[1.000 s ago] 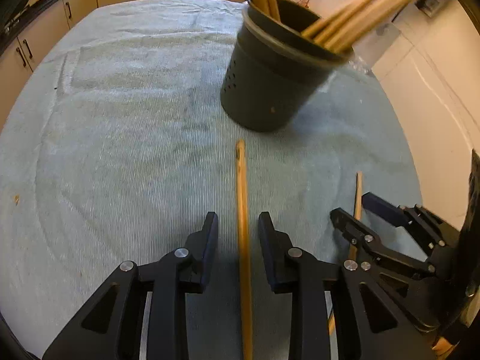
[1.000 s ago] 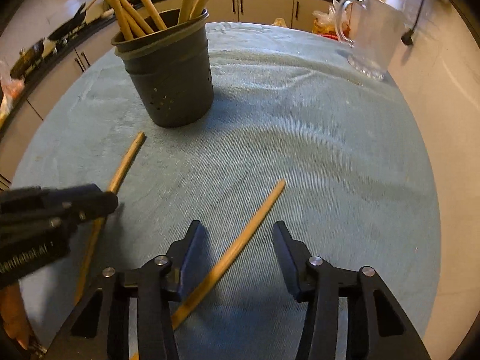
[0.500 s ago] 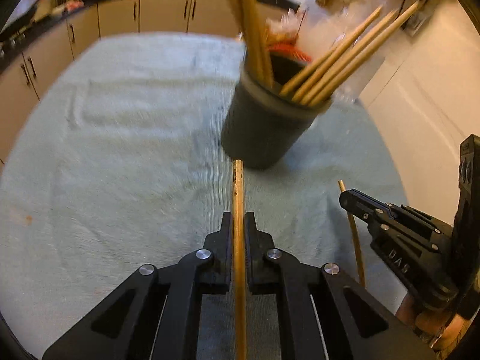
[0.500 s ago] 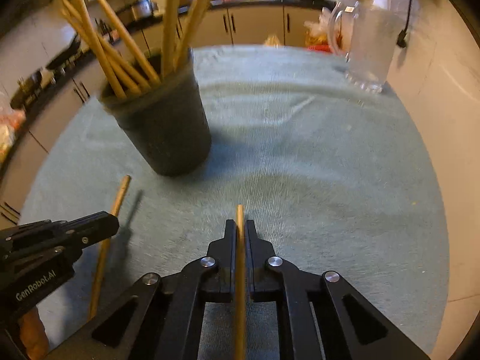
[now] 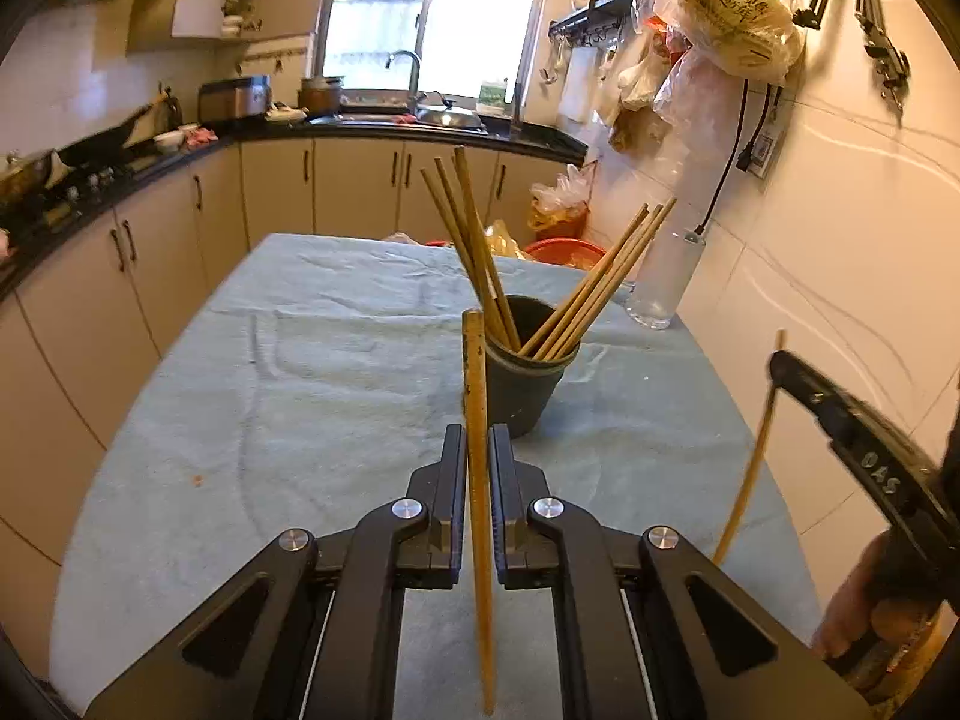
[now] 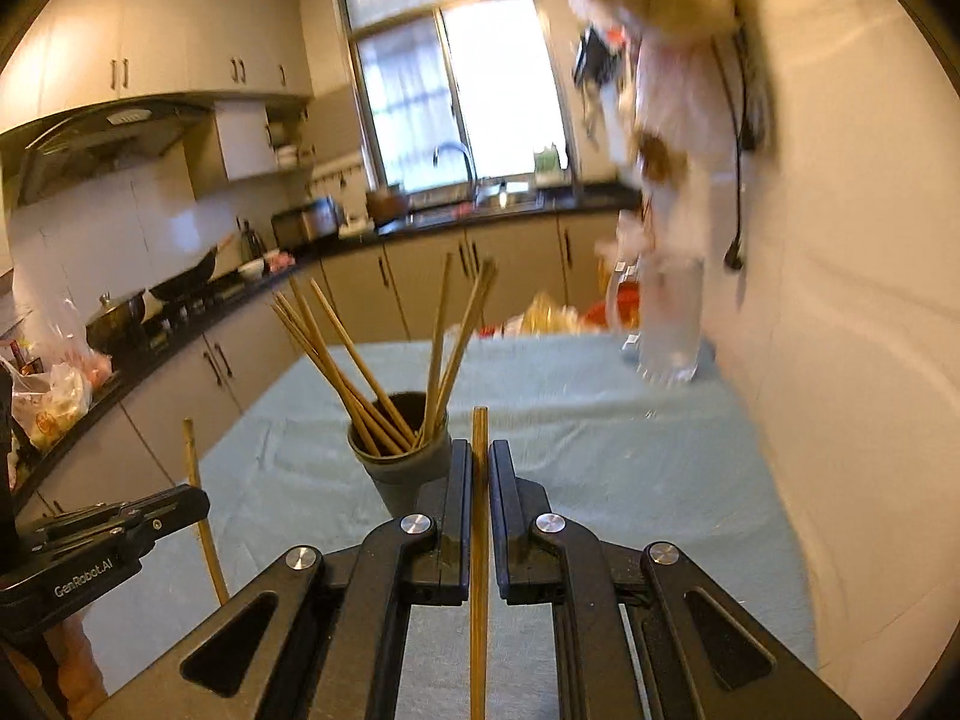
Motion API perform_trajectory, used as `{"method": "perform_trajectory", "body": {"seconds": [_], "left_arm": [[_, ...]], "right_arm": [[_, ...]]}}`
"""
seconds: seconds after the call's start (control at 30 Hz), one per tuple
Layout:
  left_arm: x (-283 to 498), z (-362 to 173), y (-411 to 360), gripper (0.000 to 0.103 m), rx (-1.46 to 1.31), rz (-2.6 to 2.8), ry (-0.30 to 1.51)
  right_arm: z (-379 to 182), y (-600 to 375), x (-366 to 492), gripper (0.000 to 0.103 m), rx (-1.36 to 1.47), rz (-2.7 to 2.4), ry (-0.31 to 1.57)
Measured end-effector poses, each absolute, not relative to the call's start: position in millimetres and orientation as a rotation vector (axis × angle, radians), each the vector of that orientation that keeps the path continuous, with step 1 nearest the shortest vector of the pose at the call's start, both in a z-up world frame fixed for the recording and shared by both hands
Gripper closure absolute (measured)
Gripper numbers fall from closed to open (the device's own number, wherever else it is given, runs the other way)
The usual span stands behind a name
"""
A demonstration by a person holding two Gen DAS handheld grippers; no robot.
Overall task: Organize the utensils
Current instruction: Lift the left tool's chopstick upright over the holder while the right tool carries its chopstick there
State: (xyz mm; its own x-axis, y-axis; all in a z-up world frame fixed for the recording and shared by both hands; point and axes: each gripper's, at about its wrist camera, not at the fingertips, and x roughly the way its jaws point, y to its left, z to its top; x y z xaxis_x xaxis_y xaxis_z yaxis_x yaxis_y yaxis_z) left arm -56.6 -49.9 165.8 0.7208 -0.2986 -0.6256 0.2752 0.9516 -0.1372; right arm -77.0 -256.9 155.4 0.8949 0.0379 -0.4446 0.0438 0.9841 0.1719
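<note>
Chopsticks are what you are sorting, and you have one clamped in each tool: your left gripper [image 5: 478, 456] is closed on a chopstick [image 5: 477, 420] that runs straight up between its jaws, its tip overlapping the dark holder cup [image 5: 528, 372] in the left wrist view, so you cannot tell how far in front of the cup it sits. The lower end of that stick reaches nearly to the bottom edge, passing behind the gripper frame. Your right gripper [image 6: 478, 468] is likewise pinched on a second chopstick [image 6: 479, 540], whose lower end is cut off by the bottom of the right wrist view. From the left camera, the right tool appears only as a dark finger at the far right, with its stick a thin curved line beside it; your hand below it is partly cropped. The cup stands upright on the pale blue cloth [image 5: 312, 360] covering the table, holding two fans of chopsticks, one leaning left and one leaning right. Beyond it, a clear glass pitcher [image 5: 663, 276] stands near the wall; in the right view it is blurred, as are the bags [image 5: 726, 12] hanging above.
</note>
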Motion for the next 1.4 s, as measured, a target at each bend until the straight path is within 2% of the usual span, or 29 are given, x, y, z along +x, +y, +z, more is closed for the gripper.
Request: {"method": "perform_trajectory", "body": {"seconds": [0.53, 1.4], "left_arm": [[-103, 183, -35, 0.096, -0.044, -0.298, 0.626], [-107, 199, -25, 0.096, 0.023, -0.148, 0.579]], "right_arm": [[179, -258, -157, 0.097, 0.184, 0.009, 0.386], [199, -253, -164, 0.097, 0.200, 0.045, 0.353]]}}
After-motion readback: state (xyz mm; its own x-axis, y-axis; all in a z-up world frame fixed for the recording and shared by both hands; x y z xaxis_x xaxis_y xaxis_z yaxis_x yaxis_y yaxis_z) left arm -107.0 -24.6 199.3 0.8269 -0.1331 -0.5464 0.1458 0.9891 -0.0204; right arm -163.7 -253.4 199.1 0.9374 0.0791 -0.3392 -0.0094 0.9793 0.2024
